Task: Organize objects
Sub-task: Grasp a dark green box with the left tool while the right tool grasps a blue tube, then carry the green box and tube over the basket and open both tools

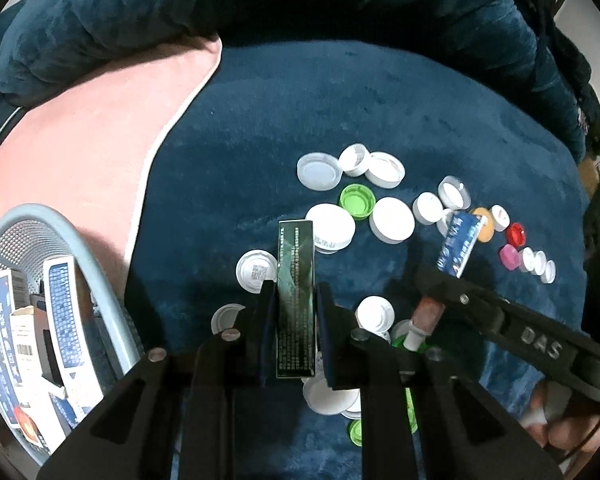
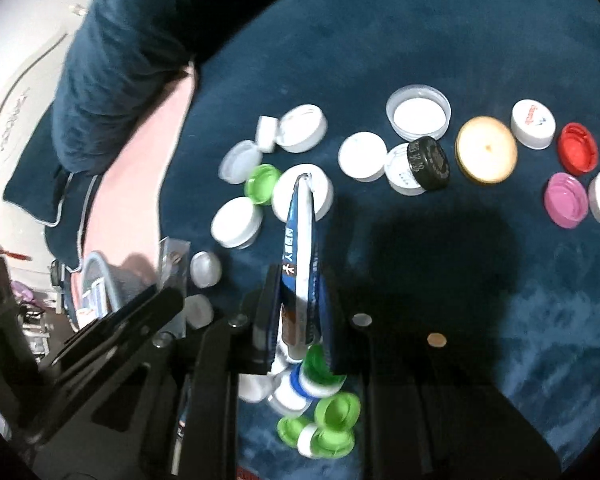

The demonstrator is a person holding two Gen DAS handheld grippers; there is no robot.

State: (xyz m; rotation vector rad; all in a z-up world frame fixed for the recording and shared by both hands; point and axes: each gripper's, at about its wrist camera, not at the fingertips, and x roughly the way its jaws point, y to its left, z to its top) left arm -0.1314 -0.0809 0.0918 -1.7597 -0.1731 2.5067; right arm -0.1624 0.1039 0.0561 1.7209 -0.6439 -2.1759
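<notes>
Clamped between the left gripper's [image 1: 296, 312] fingers, a dark green box [image 1: 295, 292] stands above the blue blanket [image 1: 380, 112], with scattered bottle caps [image 1: 392, 219] beyond and a grey basket [image 1: 112, 300] of boxes at the blanket's left edge. From the right wrist, the right gripper [image 2: 300, 312] pinches a blue-and-white tube [image 2: 300, 248] over green caps [image 2: 336, 406].

Dark green box [image 1: 296, 292], slim and glossy with fine print, standing on end, clamped at both long sides; blue-and-white tube [image 2: 300, 248], flattened, pinched near its cap end, crimped tail pointing away over scattered bottle caps [image 2: 364, 156]; more boxes upright in pale blue mesh basket [image 1: 112, 304].
</notes>
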